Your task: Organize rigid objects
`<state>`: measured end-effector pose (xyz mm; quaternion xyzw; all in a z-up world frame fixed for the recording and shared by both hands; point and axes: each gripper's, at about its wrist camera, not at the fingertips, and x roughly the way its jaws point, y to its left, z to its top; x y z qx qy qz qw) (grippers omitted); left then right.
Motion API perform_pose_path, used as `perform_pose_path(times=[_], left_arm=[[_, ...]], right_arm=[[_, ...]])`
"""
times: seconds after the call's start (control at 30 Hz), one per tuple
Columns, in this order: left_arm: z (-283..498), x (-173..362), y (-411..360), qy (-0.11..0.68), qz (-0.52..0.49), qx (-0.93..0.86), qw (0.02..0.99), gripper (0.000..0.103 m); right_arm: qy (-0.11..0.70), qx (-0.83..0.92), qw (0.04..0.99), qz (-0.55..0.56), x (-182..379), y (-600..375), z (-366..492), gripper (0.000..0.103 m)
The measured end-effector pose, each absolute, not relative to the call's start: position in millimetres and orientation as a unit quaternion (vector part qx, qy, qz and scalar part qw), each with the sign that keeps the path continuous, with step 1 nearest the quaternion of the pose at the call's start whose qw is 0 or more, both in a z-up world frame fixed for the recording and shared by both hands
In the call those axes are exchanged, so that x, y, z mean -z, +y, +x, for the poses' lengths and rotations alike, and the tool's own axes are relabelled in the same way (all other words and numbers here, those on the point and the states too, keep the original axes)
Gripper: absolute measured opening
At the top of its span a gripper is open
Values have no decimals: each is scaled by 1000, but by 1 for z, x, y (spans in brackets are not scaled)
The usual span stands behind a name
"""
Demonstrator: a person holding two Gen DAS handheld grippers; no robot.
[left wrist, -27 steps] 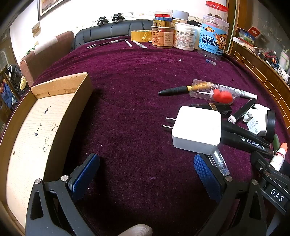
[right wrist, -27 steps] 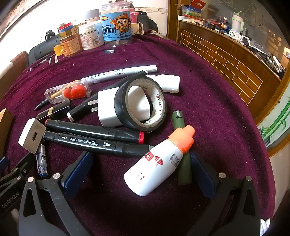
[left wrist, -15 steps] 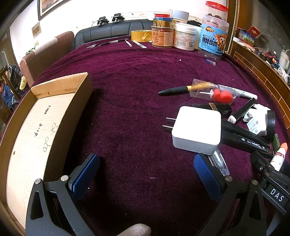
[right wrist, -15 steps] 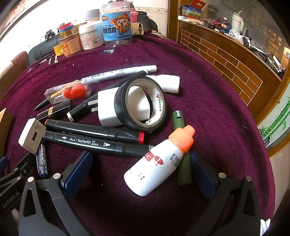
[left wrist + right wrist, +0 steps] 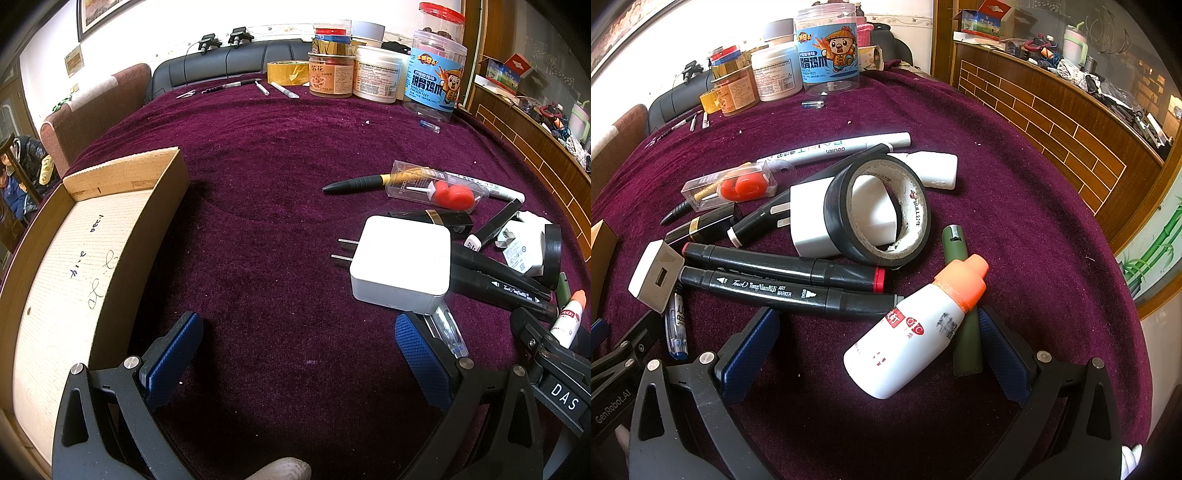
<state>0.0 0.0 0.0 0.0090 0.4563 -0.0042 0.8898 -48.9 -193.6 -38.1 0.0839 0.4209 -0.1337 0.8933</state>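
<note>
The white bottle (image 5: 908, 339) with the orange cap lies on its side on the purple cloth (image 5: 1034, 240), its long axis running diagonally, cap pointing up and to the right in the right wrist view. It leans across a green pen (image 5: 962, 295), which runs nearly straight away from the camera beneath the bottle's neck. Just left of the cap, two black art markers (image 5: 783, 280) lie side by side, almost crosswise, their near ends close to the bottle's shoulder. Behind them a roll of black tape (image 5: 879, 210) stands tilted against a white plug adapter (image 5: 812, 221), with a white paint marker (image 5: 834, 149) and a clear case holding something red (image 5: 735, 184) farther back. A larger white charger (image 5: 402, 266) rests at the heap's left edge (prongs pointing left, towards the cardboard box (image 5: 74, 266)), partly on a clear ballpoint (image 5: 448, 328).

The right gripper (image 5: 871, 350) is spread wide, and the bottle's base lies between its blue pads without touching either; the right pad sits just beside the green pen. The left gripper (image 5: 299, 354) is likewise spread wide over bare cloth, between the box and the charger, holding nothing.
</note>
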Motion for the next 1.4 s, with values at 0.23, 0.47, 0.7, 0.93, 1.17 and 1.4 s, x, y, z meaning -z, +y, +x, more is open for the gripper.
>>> perform_pose_path(times=[0.23, 0.47, 0.7, 0.93, 1.17, 1.4], left_arm=[[0, 0, 0, 456, 9, 4, 890, 102], [0, 0, 0, 456, 9, 4, 890, 102], [0, 0, 1, 457, 8, 3, 890, 102], [0, -2, 2, 472, 9, 4, 881, 102], [-16, -1, -1, 482, 16, 9, 876, 102], [-19, -1, -1, 483, 17, 9, 875, 102]], right_arm=[[421, 134, 893, 84, 38, -194, -49, 103], [421, 134, 893, 84, 38, -194, -49, 103], [421, 134, 893, 84, 38, -194, -49, 103], [421, 134, 893, 83, 38, -194, -50, 103], [443, 80, 890, 69, 38, -199, -50, 103], [480, 87, 870, 77, 37, -195, -60, 103]])
